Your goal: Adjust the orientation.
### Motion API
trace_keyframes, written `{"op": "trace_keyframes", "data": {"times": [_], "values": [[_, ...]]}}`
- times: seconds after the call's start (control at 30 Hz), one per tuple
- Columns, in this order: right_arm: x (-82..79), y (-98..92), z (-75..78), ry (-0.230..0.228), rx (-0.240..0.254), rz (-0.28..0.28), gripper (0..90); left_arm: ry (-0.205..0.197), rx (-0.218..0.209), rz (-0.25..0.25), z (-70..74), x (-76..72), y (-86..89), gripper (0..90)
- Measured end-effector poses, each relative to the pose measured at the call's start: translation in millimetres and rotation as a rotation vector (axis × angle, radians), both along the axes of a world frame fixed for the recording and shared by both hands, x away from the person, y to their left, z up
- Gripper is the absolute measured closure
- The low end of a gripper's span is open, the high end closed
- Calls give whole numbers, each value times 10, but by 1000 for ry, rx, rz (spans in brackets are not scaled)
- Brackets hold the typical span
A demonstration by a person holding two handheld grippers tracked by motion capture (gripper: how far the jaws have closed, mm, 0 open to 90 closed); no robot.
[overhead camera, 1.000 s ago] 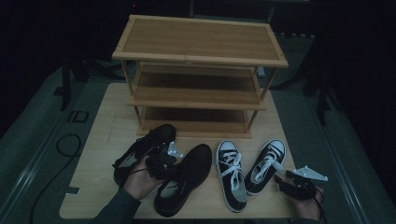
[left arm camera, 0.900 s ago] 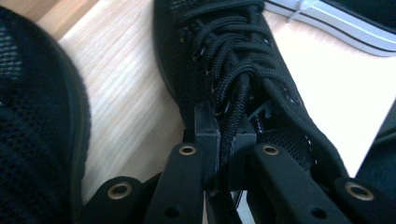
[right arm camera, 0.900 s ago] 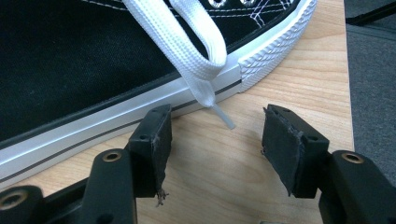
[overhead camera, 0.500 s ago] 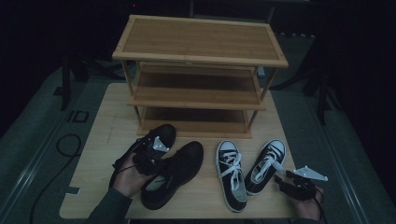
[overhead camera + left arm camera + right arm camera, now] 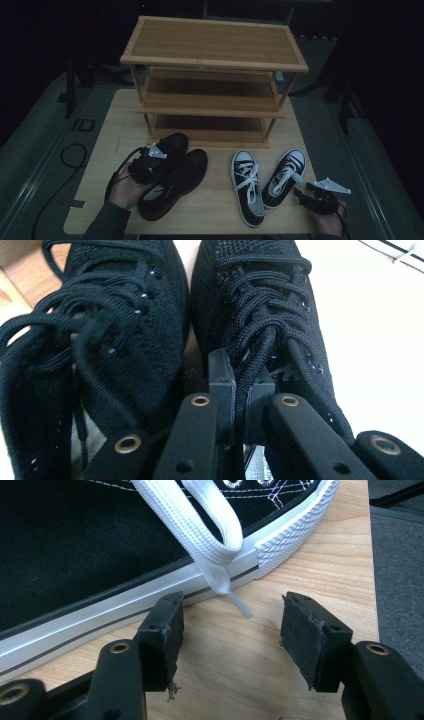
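Two black lace-up shoes lie side by side at the table's front left, one [image 5: 173,144] farther back and one [image 5: 177,185] nearer. My left gripper [image 5: 150,164] sits over them, shut on the nearer shoe's laces. In the left gripper view the pads [image 5: 222,377] pinch a black lace [image 5: 260,340] of the right-hand shoe [image 5: 280,300], with the other shoe [image 5: 120,330] beside it. Two black-and-white sneakers [image 5: 248,187] [image 5: 286,176] lie at the front right. My right gripper [image 5: 314,197] rests open beside the right sneaker [image 5: 75,545], its jaws either side of a white lace tip [image 5: 239,607].
A three-tier wooden shoe rack [image 5: 215,80] stands at the back of the wooden table [image 5: 115,125]. Its shelves hold nothing. The table's right edge [image 5: 371,555] runs close to my right gripper. A cable [image 5: 70,155] lies on the floor at the left.
My left gripper has moved left with the nearer black shoe, bringing it up against the other black shoe. The right gripper and sneakers have stayed put.
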State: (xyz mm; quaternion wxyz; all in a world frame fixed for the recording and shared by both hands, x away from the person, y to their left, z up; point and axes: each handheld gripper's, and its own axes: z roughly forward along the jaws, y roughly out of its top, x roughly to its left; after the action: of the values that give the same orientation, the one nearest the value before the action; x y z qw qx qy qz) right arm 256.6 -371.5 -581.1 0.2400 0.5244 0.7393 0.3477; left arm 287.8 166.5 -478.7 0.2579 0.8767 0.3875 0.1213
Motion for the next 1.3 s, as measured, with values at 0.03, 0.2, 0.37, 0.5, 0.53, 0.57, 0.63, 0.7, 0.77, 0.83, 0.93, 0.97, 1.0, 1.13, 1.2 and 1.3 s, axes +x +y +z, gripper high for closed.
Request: {"op": "trace_keyframes", "data": {"times": [0.03,0.2,0.37,0.5,0.53,0.57,0.63,0.7,0.77,0.83,0.93,0.97,1.0,1.13,1.2,1.3], "values": [[0,0,0,0,0,0,420,1,-3,4,-8,-1,3,864],[-1,1,0,0,-1,-1,420,-15,2,18,-38,-18,27,799],[-1,1,0,0,-1,-1,420,-48,23,30,-1,-67,29,623],[-1,1,0,0,0,-1,419,-91,-10,33,90,-151,86,557],[-1,1,0,0,-1,-1,419,-111,-6,34,109,-172,96,523],[-1,1,0,0,0,-1,419,-122,0,40,124,-186,107,499],[-1,1,0,0,-1,-1,419,-132,16,52,141,-194,125,436],[-1,1,0,0,0,-1,419,-141,32,75,143,-185,147,379],[0,0,0,0,0,-1,419,-137,29,85,130,-170,167,355],[-1,1,0,0,0,-1,419,-122,31,94,101,-148,179,321],[0,0,0,0,1,-1,419,-100,18,91,48,-102,203,323],[0,1,0,0,0,-1,419,-89,8,87,30,-83,213,344],[0,1,0,0,0,-1,419,-79,2,87,14,-67,216,354],[-1,2,0,0,0,-1,418,-45,-10,86,-20,-16,208,418],[0,0,0,0,2,-1,418,-33,-12,84,-36,8,203,431],[0,0,0,0,1,-1,418,-11,-5,86,-70,42,182,446]]}}
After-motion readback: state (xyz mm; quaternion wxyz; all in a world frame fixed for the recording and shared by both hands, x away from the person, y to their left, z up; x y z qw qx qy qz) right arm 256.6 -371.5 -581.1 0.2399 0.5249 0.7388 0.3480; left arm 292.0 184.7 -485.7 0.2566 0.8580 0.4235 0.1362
